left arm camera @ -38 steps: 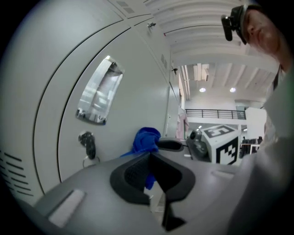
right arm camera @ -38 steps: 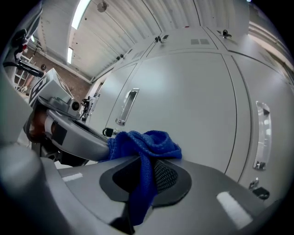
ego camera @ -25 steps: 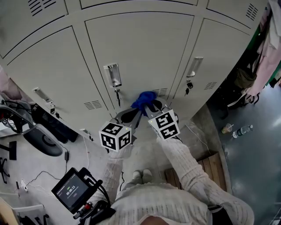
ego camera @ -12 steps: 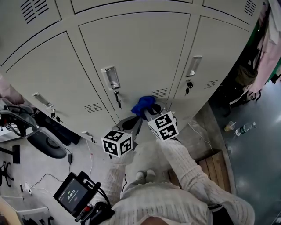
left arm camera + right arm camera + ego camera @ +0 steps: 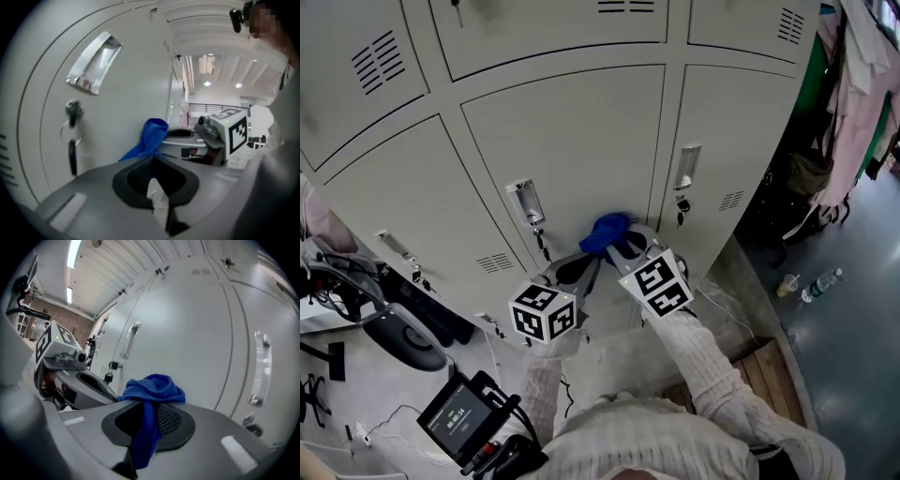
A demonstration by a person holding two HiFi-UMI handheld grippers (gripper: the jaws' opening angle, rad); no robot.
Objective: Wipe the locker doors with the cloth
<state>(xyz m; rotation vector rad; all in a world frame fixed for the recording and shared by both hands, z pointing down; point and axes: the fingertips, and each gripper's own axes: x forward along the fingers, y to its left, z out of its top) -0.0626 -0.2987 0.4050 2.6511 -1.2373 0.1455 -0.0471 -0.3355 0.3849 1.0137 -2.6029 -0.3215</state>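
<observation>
Cloth [image 5: 152, 389] in right gripper [image 5: 149, 423]

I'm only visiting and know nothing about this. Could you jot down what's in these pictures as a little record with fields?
Setting: grey locker doors, seen from above
Right hand-held gripper: shut on a blue cloth
Left hand-held gripper: shut, holding nothing
Cloth position: close to the lower part of the middle door; contact unclear
Door hardware: key hanging from the lock
</observation>
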